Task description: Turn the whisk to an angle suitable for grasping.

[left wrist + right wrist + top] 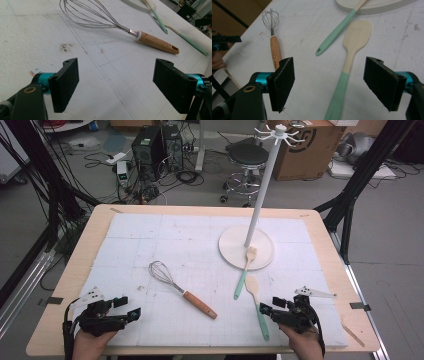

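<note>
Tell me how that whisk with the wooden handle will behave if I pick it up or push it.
The whisk probably feels light, being mostly thin wire loops. Those loops would likely flex if squeezed, so the stiff wooden handle looks the safer grip. Pushed sideways, it may roll, since the handle looks rounded and the wire head is bulbous.

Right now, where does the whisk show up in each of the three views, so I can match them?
High view: the whisk lies left of centre on the white mat, wooden handle toward the near right.
Left gripper view: the whisk runs across the top, handle to the right.
Right gripper view: the whisk lies upper left, wires away.
Shared landmark: the mint-handled spatula.
</note>
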`<state>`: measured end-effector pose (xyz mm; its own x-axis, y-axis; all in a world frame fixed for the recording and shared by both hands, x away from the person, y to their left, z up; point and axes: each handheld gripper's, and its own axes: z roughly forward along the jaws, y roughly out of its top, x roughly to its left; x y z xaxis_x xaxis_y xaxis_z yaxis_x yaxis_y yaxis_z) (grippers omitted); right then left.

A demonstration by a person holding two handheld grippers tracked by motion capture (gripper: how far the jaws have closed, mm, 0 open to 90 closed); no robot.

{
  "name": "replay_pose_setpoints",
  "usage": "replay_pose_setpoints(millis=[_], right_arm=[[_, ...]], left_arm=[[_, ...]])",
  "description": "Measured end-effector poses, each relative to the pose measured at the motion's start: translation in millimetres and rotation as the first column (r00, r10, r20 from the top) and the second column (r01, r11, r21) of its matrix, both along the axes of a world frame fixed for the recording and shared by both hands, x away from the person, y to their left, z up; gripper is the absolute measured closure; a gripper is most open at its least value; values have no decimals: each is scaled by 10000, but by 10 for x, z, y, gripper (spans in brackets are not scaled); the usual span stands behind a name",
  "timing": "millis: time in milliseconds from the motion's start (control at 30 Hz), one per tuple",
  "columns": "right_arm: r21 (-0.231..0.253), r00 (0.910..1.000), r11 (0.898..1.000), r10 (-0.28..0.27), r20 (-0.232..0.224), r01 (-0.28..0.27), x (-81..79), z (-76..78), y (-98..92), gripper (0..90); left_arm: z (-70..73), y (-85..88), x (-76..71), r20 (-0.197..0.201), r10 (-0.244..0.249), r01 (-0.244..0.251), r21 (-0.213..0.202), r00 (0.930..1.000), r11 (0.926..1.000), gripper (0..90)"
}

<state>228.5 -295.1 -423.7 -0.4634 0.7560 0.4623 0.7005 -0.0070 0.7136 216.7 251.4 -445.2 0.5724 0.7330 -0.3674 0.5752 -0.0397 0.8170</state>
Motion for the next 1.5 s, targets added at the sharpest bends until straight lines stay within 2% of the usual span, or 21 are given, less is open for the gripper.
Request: replay_pose_setpoints(millis=[100,233,267,367,567,733,867,1000,1100,1167,1233,1267,1300,1367,1500], right_arm=[[8,10000,10000,-32,15,32,-1,15,70,427],[292,9959,9956,886,191,-892,-9,43,191,700],[483,9936,9925,1124,93,-1127,-9,54,226,764],[500,9874,9862,1566,241,-1576,-1,88,357,893],[521,9622,9608,2716,175,-2722,45,120,747,896],[311,9398,9397,3412,-204,-3405,123,59,1095,896],[294,9181,9199,3921,-584,-3910,144,-15,1310,896],[152,9041,9089,4162,-967,-4168,164,-140,1482,896],[-66,8894,8983,4338,-1443,-4393,175,-267,1590,895],[-409,8890,8971,4287,-1606,-4400,184,-336,1648,893],[-349,8828,8925,4383,-1689,-4498,214,-355,1667,893],[-387,8833,8935,4348,-1752,-4475,229,-347,1665,894],[-451,8872,8963,4279,-1724,-4411,241,-343,1662,894],[-437,8882,8992,4212,-1833,-4354,273,-340,1644,894],[-531,9031,9145,3849,-1905,-4010,356,-328,1579,894]], left_arm=[[2,-12,-11,2,-54,54,26,10000,10000,216],[5,-33,-25,96,40,-44,379,9999,9993,213],[8,-36,-29,108,33,-37,403,9999,9992,212],[16,-32,-39,132,36,-41,376,9999,9993,210],[15,-38,-48,162,165,-173,453,9997,9988,210],[7,-46,-50,117,121,-126,467,9999,9988,210],[-1,-37,-52,104,116,-120,465,9999,9988,210],[-2,-41,-66,84,109,-112,445,9999,9989,210],[0,-46,-75,110,65,-70,493,9999,9988,210],[-3,-46,-78,113,103,-109,522,9999,9986,211],[-2,-40,-85,154,215,-223,571,9997,9981,211],[0,-34,-88,171,197,-205,530,9997,9984,212],[2,-31,-91,184,227,-236,501,9996,9985,212],[2,-25,-90,153,224,-231,489,9996,9985,212],[-2,-33,-87,141,178,-185,501,9997,9986,212]])
